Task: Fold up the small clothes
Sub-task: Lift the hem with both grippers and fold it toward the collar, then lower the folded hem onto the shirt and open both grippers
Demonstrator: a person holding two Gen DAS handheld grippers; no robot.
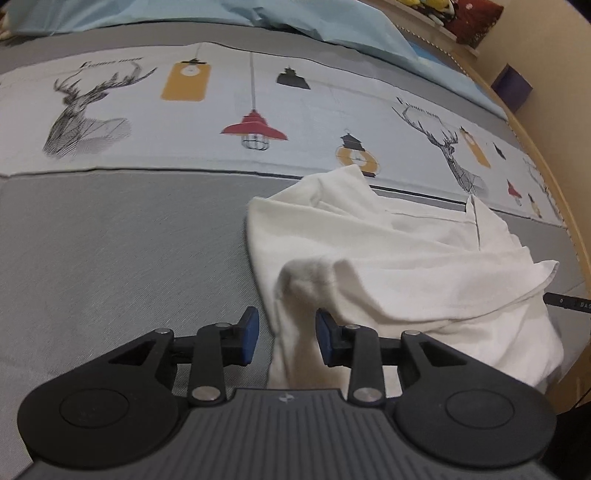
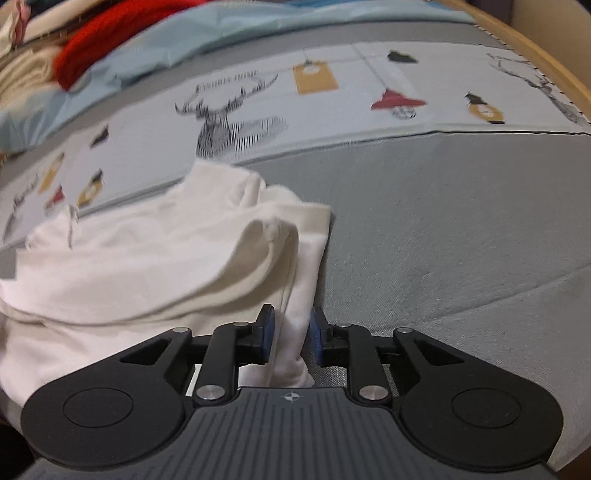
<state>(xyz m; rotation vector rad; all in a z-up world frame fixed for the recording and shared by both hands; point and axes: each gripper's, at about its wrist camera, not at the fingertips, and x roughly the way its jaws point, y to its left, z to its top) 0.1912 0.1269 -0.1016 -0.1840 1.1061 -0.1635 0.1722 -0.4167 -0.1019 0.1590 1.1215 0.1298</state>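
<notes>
Grey woven bedding (image 1: 110, 251) with a fine, slightly ribbed weave fills most of what you see, crossed by a paler printed band (image 1: 229, 122) of line-drawn stag heads, red pendant lamps and yellow lanterns, and a smooth pale-blue sheet (image 1: 155, 14) lies bunched along the far edge beside a tan wooden bed frame (image 1: 546, 173). Your white garment (image 1: 406, 258) lies crumpled on the grey cloth, soft and matte like cotton jersey, heaped in rounded folds with a stitched hem showing near its far side, its far corner reaching onto the printed band. Your left gripper (image 1: 284, 334), black-armed with blue pads, stands partly open; a puffed ridge of the white fabric sits between the pads, with a clear gap on the left side, so it is not clamped. Your right gripper (image 2: 290, 332) is open more narrowly, and a hanging fold of the same garment runs down between its pads; whether the pads touch that fold you cannot tell from this view. Far back on the right-wrist view, a red knitted item (image 2: 96, 40) and a cream ribbed one (image 2: 22, 81) sit blurred at the bed's edge.
</notes>
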